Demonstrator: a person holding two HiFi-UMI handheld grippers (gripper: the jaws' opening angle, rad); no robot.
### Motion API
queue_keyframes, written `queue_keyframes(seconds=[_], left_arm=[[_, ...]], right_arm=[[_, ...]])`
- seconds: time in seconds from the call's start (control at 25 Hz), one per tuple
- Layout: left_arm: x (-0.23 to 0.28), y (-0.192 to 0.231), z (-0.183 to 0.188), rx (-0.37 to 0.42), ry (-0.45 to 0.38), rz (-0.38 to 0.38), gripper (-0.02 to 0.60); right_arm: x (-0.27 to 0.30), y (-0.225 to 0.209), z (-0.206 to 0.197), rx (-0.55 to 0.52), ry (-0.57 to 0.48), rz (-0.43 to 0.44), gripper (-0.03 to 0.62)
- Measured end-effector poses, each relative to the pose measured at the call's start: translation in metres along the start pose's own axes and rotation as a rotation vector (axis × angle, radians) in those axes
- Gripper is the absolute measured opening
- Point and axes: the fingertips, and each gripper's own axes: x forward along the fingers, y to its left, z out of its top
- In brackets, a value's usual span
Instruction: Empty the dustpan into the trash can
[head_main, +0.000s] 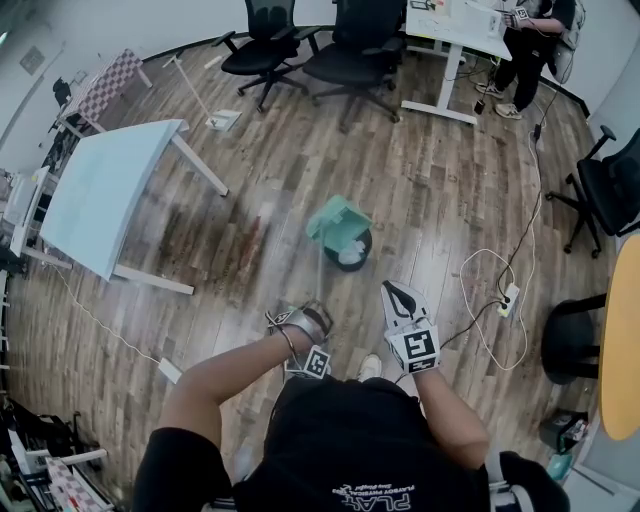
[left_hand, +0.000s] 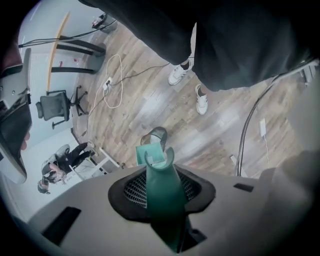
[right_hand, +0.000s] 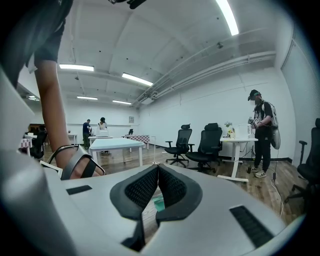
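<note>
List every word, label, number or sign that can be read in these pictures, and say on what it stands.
"PLA...": white print on the person's black shirt, upside down in the head view; only these first large letters can be guessed, and the small line is unreadable.
Cubes: square black-and-white markers, no letters.
Dustpan and trash can: no text visible.

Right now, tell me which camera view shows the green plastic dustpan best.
The head view: the green plastic dustpan shows whole, tipped over the round black trash can. The left gripper view looks along its long handle, clamped in the left tool, to a small pan. The right gripper view shows only a green sliver.
</note>
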Motion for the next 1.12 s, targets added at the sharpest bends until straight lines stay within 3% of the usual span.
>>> queue_keyframes(seconds=[0.24,0.72,0.88,1.0,1.12], left_arm=[[0.009,-0.002,0.012,-0.044,-0.017,0.016,0.120],[0.017,-0.003,0.000,0.001,0.011,0.023,0.114],[-0.003,0.009,-0.015,-0.001,0.023,0.012,0.115],[0.011,-0.004,0.013,-0.004,0.004,0.003,0.115],[0.016,-0.011,0.043,0.050,-0.009,-0.019,0.123]], right_arm=[[0.002,0.005,0.003,-0.010,-0.006,0.002,0.025],[-0.001,0.009,-0.001,-0.006,0.001,0.004,0.025],[-0.003,0.011,0.002,-0.004,-0.006,0.006,0.025],[-0.005,0.012,0.003,-0.003,-0.011,0.008,0.025],[-0.007,0.012,-0.002,-0.001,-0.010,0.010,0.025]])
